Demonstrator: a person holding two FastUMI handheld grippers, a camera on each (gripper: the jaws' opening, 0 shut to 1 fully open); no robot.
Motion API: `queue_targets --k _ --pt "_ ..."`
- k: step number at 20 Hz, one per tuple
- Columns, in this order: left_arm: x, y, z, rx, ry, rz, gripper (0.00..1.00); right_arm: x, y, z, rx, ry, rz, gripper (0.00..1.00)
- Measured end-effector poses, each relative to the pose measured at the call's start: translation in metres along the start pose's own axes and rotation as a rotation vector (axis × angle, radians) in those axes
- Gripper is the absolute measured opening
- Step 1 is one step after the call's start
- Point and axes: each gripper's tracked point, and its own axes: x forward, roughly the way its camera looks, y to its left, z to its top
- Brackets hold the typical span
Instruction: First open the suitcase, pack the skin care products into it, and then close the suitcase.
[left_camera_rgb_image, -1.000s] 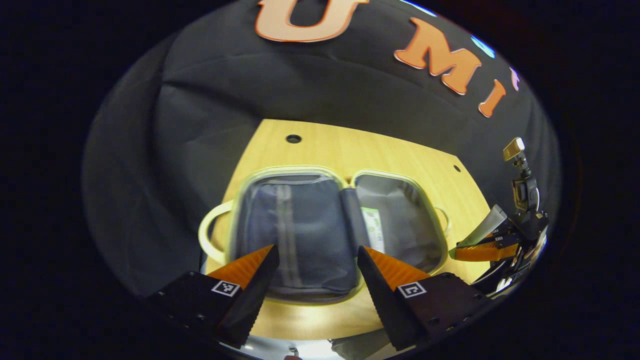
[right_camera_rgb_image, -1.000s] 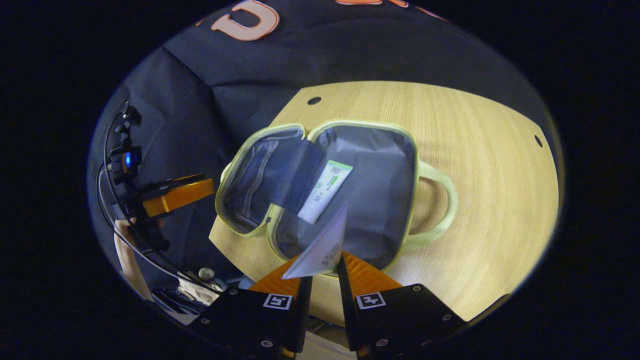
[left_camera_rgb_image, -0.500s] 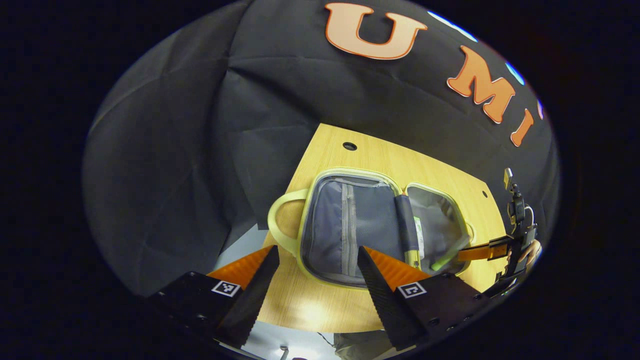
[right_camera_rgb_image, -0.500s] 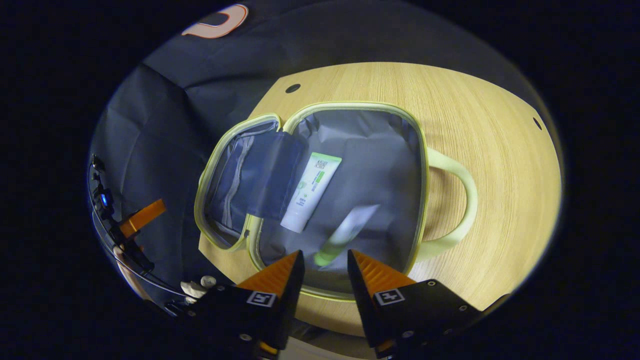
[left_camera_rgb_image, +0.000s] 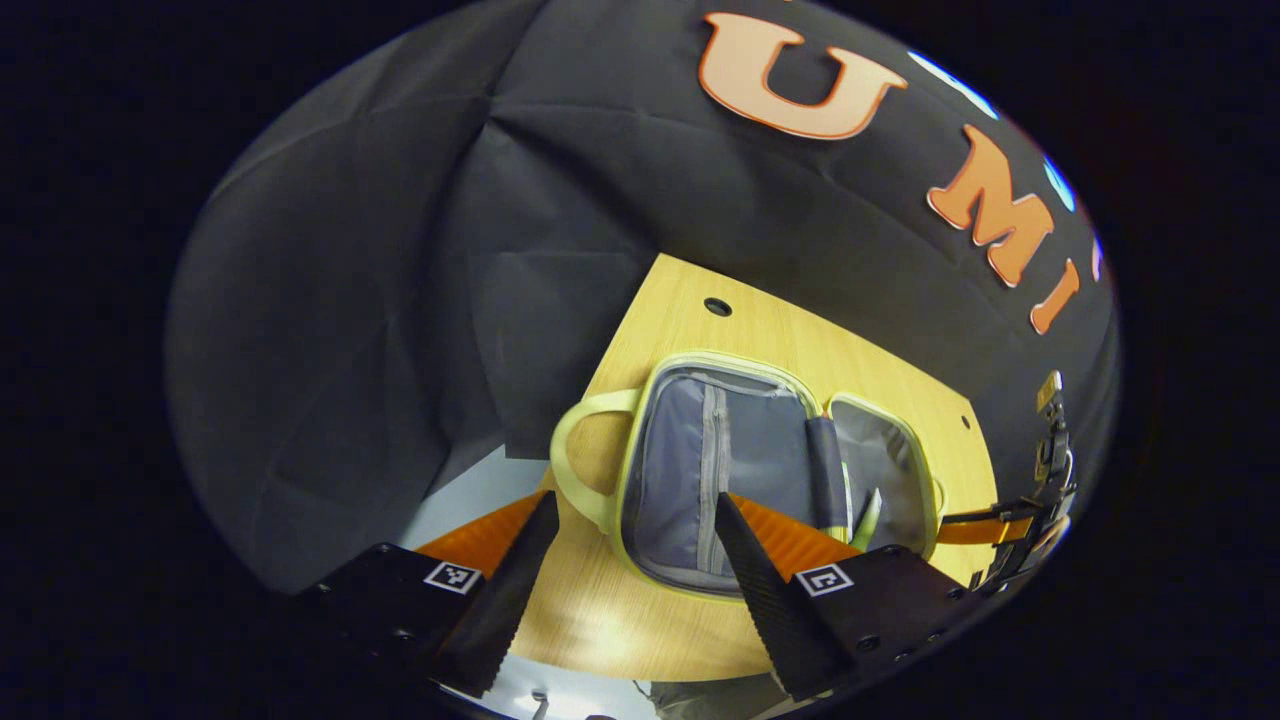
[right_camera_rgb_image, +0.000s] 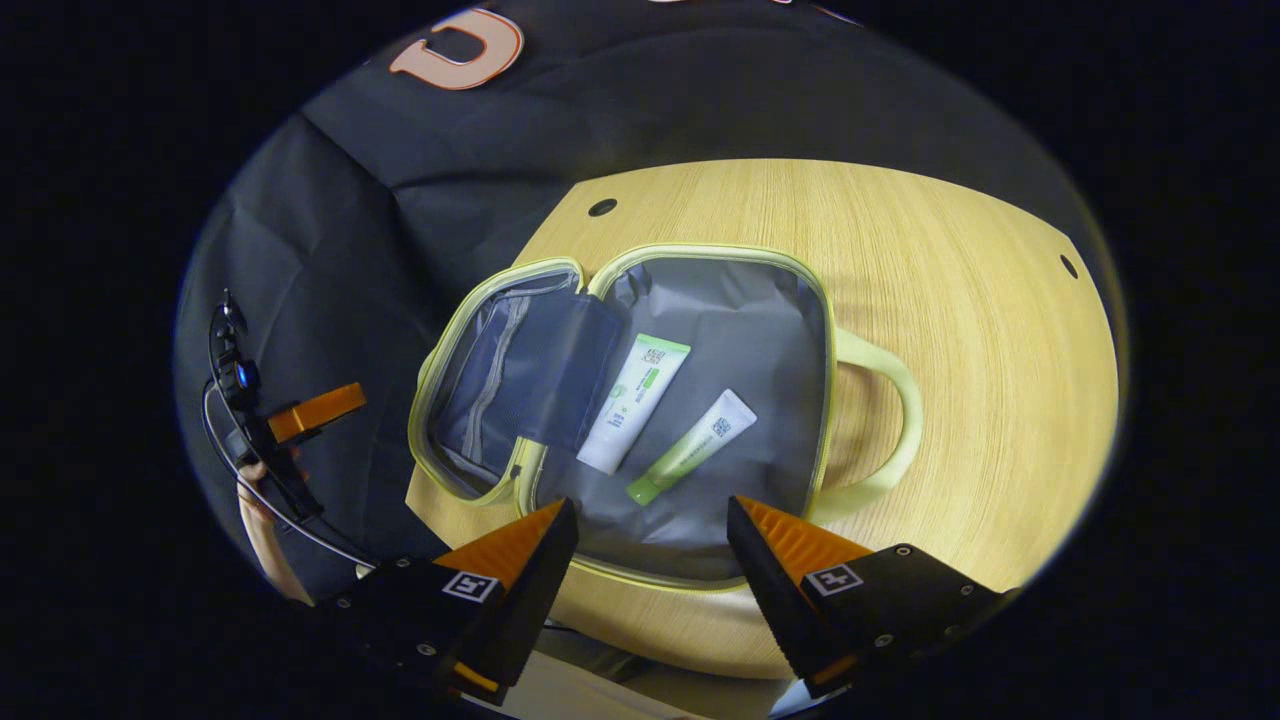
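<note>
The right gripper (right_camera_rgb_image: 645, 520) is hovering over the near edge of the open suitcase (right_camera_rgb_image: 720, 300), tilted down toward it. Its fingers are standing wide apart and are holding nothing. The left gripper (left_camera_rgb_image: 630, 515) is hanging above the near left corner of the table (left_camera_rgb_image: 750, 330), also with the fingers spread wide and nothing between them; in the right gripper view it is showing far at the left (right_camera_rgb_image: 315, 412), with part of a hand (right_camera_rgb_image: 262, 520) under it.

The suitcase is lying flat and opened like a book on the table, the two halves side by side, each with a loop handle on its outer side. In the right half two tubes are resting on the lining. The larger tube (right_camera_rgb_image: 632, 402) is lying slanted, its flat crimped end pointing away and to the right, its cap end toward the gripper. The thinner tube (right_camera_rgb_image: 692, 446) is lying just beside it, nearly parallel, with its green cap toward the gripper; the two are looking apart, not touching.

The suitcase is a soft fabric one with rounded corners, pale yellow-green piping and grey wrinkled lining; the left half is carrying a zipped pocket (right_camera_rgb_image: 495, 385). The tubes are looking smooth, white and green. The table is having a light wood grain with small round holes (right_camera_rgb_image: 602, 207)
</note>
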Motion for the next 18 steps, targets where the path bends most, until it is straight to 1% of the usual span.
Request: queue_targets --k 3,6,8,10,12,14,16,18 --pt "0.021 0.017 0.006 -0.096 0.000 -0.039 0.98 -0.008 -0.001 0.003 0.004 -0.017 -0.009 0.96" --pt "0.044 0.050 0.008 -0.154 0.013 -0.010 0.98 -0.012 -0.003 0.002 0.017 -0.018 -0.010 0.96" --pt "0.061 0.054 0.006 -0.220 0.025 -0.057 0.98 -0.013 -0.009 0.003 0.036 -0.020 -0.024 0.96" --pt "0.078 0.053 0.003 -0.326 0.046 -0.114 0.98 -0.016 -0.013 0.003 0.052 -0.019 -0.030 0.96" --pt "0.098 0.050 0.002 -0.443 0.038 -0.166 0.98 -0.016 -0.022 0.006 0.060 -0.033 -0.057 0.96" --pt "0.114 0.053 -0.003 -0.533 0.045 -0.194 0.98 -0.017 -0.029 0.008 0.075 -0.036 -0.075 0.96" --pt "0.126 0.058 -0.005 -0.580 0.052 -0.204 0.98 -0.018 -0.033 0.009 0.093 -0.037 -0.082 0.96" --pt "0.136 0.057 -0.004 -0.608 0.054 -0.218 0.96 -0.021 -0.044 0.008 0.103 -0.037 -0.103 0.96"
